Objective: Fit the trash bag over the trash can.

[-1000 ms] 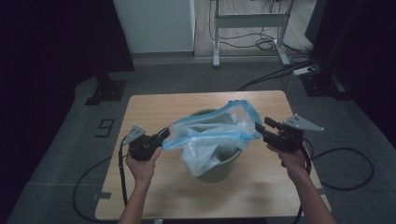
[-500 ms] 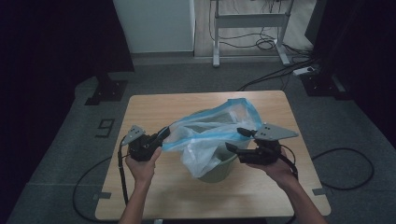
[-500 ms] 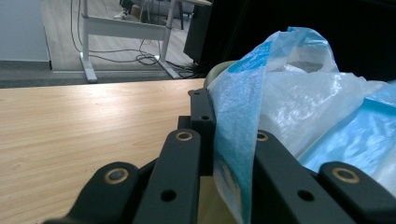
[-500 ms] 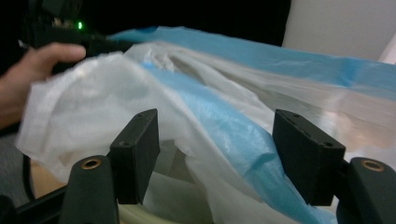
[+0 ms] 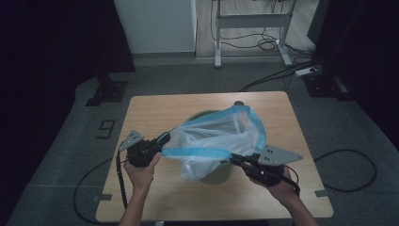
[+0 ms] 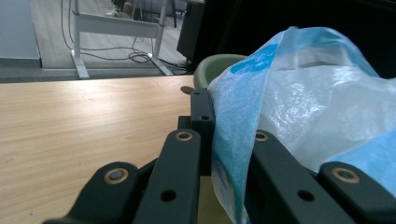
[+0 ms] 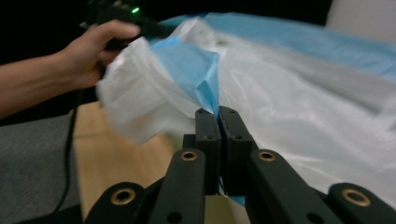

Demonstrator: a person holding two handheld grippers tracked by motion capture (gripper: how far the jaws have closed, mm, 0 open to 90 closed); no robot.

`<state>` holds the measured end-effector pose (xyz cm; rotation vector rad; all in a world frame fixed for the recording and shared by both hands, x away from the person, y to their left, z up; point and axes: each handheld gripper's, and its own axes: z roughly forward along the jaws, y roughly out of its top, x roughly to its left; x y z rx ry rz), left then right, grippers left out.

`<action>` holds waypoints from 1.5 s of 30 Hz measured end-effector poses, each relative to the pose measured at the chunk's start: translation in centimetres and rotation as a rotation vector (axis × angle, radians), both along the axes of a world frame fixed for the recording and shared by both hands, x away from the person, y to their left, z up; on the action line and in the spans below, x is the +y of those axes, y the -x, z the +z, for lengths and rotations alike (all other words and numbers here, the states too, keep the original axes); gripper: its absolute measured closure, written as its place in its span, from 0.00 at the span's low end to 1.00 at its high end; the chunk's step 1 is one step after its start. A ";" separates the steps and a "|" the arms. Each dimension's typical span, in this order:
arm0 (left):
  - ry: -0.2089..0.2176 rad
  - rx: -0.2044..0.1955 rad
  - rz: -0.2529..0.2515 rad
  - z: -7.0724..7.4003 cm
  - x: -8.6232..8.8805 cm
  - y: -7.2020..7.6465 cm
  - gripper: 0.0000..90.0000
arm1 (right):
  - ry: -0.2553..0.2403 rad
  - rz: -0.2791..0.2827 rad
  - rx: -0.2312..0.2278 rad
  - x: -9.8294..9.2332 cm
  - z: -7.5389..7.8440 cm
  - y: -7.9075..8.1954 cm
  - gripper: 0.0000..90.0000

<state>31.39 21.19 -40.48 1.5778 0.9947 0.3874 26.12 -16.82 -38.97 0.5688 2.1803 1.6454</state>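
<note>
1. The plastic bag [image 5: 214, 141] is draped over the green bin [image 5: 214, 176] at the worktop's [image 5: 155, 110] centre, its mouth stretched wide.
2. The left tool [image 5: 162, 140], at nine o'clock of the bin, pinches the bag's blue hem [image 6: 233, 140].
3. The right tool [image 5: 234, 160], at five o'clock, has just been closing and now pinches the hem too.
4. I judge the lining half done: the hem is not yet pulled down around the rim.

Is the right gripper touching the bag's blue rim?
Touching. The right gripper view shows the right gripper with jaws shut on the plastic bag, its blue rim pinched between them.
</note>
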 end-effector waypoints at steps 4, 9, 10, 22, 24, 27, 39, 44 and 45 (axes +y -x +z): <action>-0.007 0.018 -0.013 -0.5 -0.1 0.5 0.98 | 0.008 0.060 0.014 -0.1 -1.9 1.8 0.96; -0.012 0.035 -0.023 -1.0 0.4 1.2 0.99 | 0.036 0.096 0.056 0.0 -4.1 2.5 0.96; -0.012 0.040 -0.023 -1.2 0.5 1.4 0.99 | 0.042 0.099 0.065 0.0 -4.6 2.5 0.96; -0.020 0.020 -0.059 -1.0 0.5 1.6 0.72 | 0.072 -0.016 0.159 -1.6 -7.1 -0.3 0.96; -0.041 -0.020 -0.064 -0.2 0.4 2.1 0.55 | 0.075 -0.024 0.159 -1.7 -6.8 -0.4 0.96; -0.088 -0.085 -0.104 1.5 -0.1 2.8 0.38 | 0.070 -0.027 0.157 -1.8 -6.5 -0.2 0.96; -0.280 -0.053 -0.205 3.2 -3.9 -0.3 0.52 | 0.057 -0.020 0.151 -1.7 -5.7 0.1 0.95; -0.292 -0.038 -0.202 2.7 -4.5 -0.9 0.74 | 0.041 -0.018 0.148 -2.1 -5.7 0.3 0.86; -0.281 -0.034 -0.198 2.7 -4.5 -1.0 0.81 | 0.036 -0.029 0.138 -2.2 -5.5 0.5 0.76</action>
